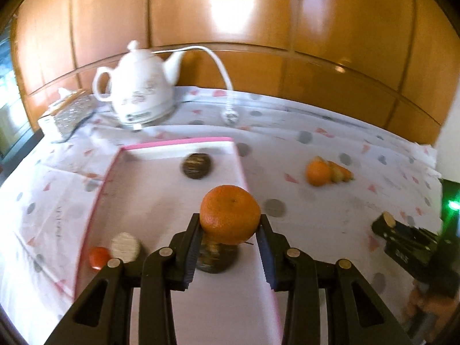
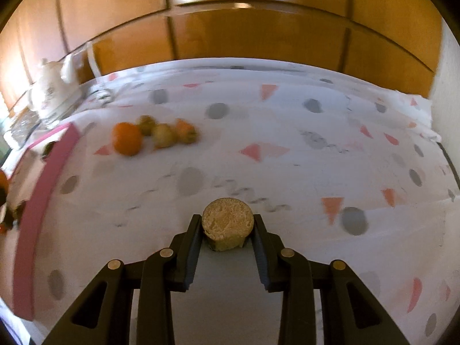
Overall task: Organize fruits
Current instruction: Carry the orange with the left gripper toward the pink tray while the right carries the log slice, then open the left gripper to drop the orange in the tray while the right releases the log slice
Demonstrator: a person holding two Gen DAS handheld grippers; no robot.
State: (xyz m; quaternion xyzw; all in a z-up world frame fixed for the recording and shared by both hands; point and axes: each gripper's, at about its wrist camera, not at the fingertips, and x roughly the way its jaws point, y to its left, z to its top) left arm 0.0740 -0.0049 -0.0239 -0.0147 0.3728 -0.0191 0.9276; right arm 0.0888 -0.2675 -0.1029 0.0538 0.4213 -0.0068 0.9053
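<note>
Tablecloth [image 2: 287,132]: white, grey dots, pink-orange triangles. Tray [image 1: 184,143]: pink rim, pale floor. Mandarin [image 1: 230,214]: orange. Teapot [image 1: 141,86]: white, faint floral print. Cabinets [image 1: 258,23]: amber wood.

round orange mandarin [image 1: 230,214] above pink-rimmed tray [image 1: 95,201]; more fruit [image 2: 155,135] on cloth

Home kitchen or dining corner. Cues: glossy wood cabinet fronts [image 1: 230,28] behind the table, white ceramic electric kettle [image 1: 138,89] with cord [image 1: 218,63] and loose plug [image 1: 230,116], patterned tablecloth [image 2: 287,143] with dots and triangles, glittery tissue box [image 1: 69,109], fruit [image 2: 126,138] lying on the cloth. Domestic, not lab.
</note>
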